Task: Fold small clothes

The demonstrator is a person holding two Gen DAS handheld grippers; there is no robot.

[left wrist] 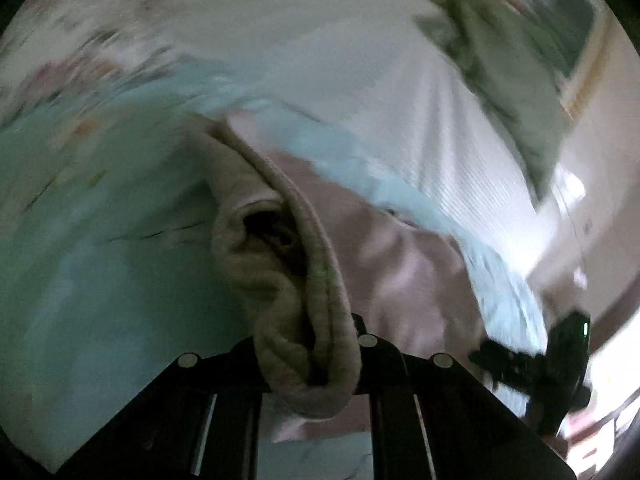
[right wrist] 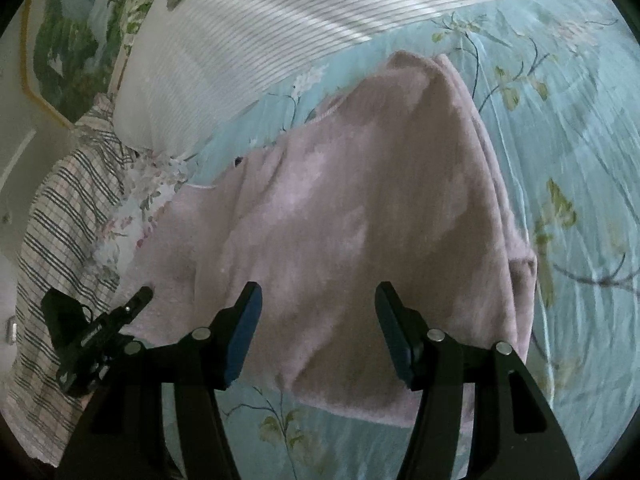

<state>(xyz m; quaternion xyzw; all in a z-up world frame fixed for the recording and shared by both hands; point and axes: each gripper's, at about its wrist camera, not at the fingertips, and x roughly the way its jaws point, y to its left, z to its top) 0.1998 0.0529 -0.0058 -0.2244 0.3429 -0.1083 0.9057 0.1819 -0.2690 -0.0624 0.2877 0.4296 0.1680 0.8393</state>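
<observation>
A: Left wrist view badly motion-blurred. What reads?

B: Left gripper [left wrist: 308, 364] clenched on a bunched hem of the pink fleece garment [left wrist: 280, 280]; the fold wraps over the fingertips and hides them. Rest of the garment trails off right, soft and smeared. Background mostly streaks.

A: Right wrist view?

B: Sharp. Right gripper [right wrist: 318, 332] released, jaws wide apart, blue pads [right wrist: 244, 336] facing each other, hovering over the near edge of the same pink fleece garment [right wrist: 360, 220]; contact cannot be told. Garment lies draped on the floral teal bedsheet [right wrist: 580, 160], peaked at the far end, right edge doubled over.

A: Edges, room?

B: Bare sheet to the right and along the near side. Left is crowded: striped white pillow [right wrist: 240, 60] at the far left, plaid cloth [right wrist: 60, 220] hanging off the bed edge.

A: Cross-view?

B: Each camera catches the other gripper at its margin: right one low right [left wrist: 560, 360], left one low left [right wrist: 92, 332], its jaws not readable there
</observation>
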